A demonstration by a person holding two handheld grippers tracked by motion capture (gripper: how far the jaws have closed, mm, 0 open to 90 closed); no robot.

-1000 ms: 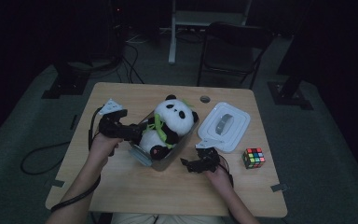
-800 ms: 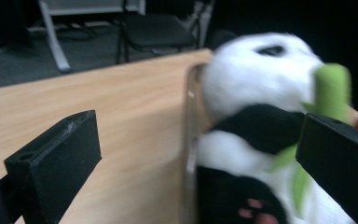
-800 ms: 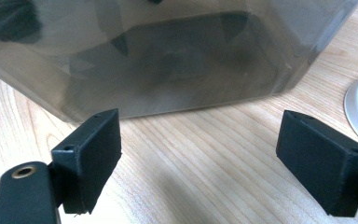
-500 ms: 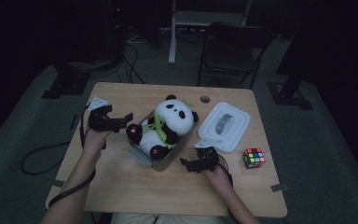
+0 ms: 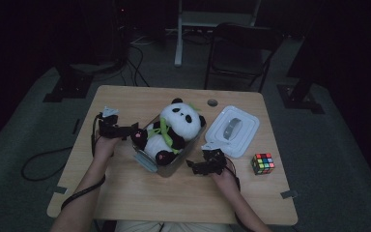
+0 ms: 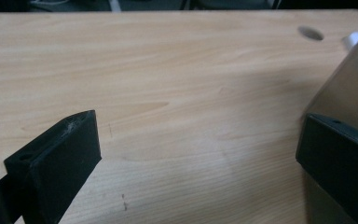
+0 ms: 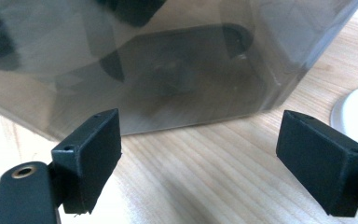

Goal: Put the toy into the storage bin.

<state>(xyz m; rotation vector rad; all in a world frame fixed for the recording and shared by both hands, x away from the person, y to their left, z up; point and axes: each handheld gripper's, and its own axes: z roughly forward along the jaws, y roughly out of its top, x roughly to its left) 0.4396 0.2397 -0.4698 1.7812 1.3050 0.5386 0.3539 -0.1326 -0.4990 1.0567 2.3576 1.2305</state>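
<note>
Bare tabletop (image 5: 140, 193) flanks the bin (image 5: 174, 162) between both wide-open grippers.

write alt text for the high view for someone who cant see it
A toy panda sits in a clear bin on a wooden table, with an open left gripper and right gripper flanking it. A white lid and puzzle cube lie to the right.
</note>
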